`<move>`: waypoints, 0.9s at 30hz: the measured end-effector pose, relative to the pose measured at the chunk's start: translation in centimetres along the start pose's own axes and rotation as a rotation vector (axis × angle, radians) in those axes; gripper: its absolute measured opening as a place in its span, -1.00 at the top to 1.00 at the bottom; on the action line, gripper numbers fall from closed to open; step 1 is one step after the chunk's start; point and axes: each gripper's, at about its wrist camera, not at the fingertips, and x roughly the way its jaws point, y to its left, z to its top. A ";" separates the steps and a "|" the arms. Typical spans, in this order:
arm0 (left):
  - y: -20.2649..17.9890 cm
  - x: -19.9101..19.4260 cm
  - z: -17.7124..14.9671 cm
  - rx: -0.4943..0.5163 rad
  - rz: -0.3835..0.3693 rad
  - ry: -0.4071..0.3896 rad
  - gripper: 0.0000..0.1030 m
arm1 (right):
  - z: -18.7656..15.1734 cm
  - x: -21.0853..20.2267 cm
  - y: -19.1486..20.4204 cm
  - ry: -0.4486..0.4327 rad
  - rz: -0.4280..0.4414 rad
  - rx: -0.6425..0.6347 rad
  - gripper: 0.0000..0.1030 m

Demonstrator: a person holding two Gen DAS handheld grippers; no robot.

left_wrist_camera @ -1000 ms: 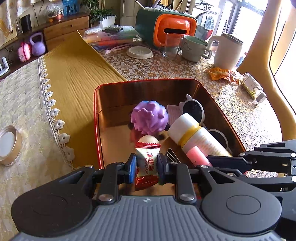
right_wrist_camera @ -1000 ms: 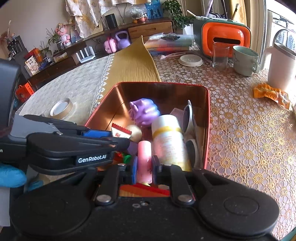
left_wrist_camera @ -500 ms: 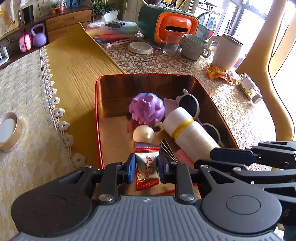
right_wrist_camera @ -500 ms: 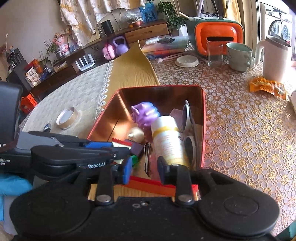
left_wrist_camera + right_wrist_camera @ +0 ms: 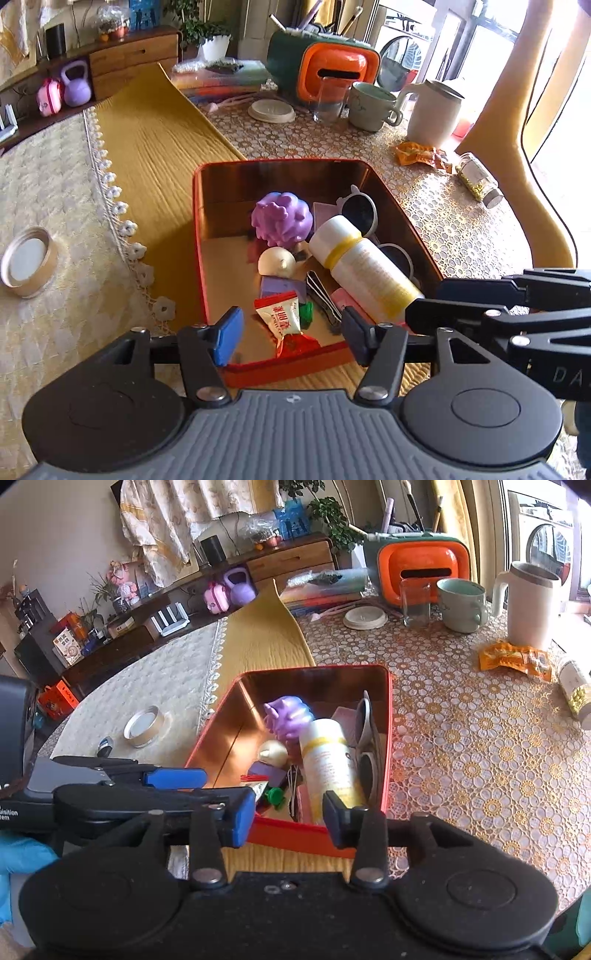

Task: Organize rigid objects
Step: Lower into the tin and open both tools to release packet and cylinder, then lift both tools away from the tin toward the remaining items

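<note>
Both my grippers, left (image 5: 291,338) and right (image 5: 288,818), have just opened their jaws, holding nothing. The red tin (image 5: 197,236) holds a candy (image 5: 280,321), white bottle (image 5: 364,269) and purple toy (image 5: 282,219).

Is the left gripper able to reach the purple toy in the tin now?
Probably yes. The left gripper is open and empty, the purple toy lies uncovered in the tin, nothing above it.
</note>
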 end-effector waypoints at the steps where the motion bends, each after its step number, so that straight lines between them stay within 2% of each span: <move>1: 0.1 -0.4 -0.1 0.003 0.005 -0.009 -0.24 | 0.0 -0.2 0.2 -0.004 0.000 -0.004 0.21; 6: 0.8 -2.9 -0.7 0.005 0.013 -0.046 -0.26 | -0.1 -1.5 1.1 -0.024 0.010 -0.017 0.11; 10: 1.6 -5.1 -1.4 0.010 0.023 -0.073 -0.27 | -0.4 -2.5 2.3 -0.039 0.021 -0.028 -0.08; 12: 2.1 -5.9 -1.6 -0.003 0.020 -0.083 -0.28 | -0.6 -2.6 3.0 -0.037 0.023 -0.041 -0.08; 15: 2.9 -7.3 -2.1 -0.019 0.021 -0.102 -0.37 | -0.9 -2.8 4.1 -0.033 0.026 -0.059 -0.15; 19: 4.0 -8.9 -2.8 -0.016 0.033 -0.129 -0.40 | -1.0 -3.1 5.5 -0.041 0.034 -0.064 -0.41; 20: 4.4 -9.3 -3.0 -0.018 0.033 -0.133 -0.46 | -1.0 -3.1 6.0 -0.043 0.036 -0.065 -0.48; 22: 5.2 -10.1 -3.4 -0.024 0.035 -0.143 -0.55 | -1.0 -3.2 6.8 -0.047 0.039 -0.076 -0.55; 27: 7.3 -11.6 -4.4 -0.041 0.060 -0.159 -0.57 | -0.8 -2.7 9.1 -0.044 0.051 -0.101 -0.64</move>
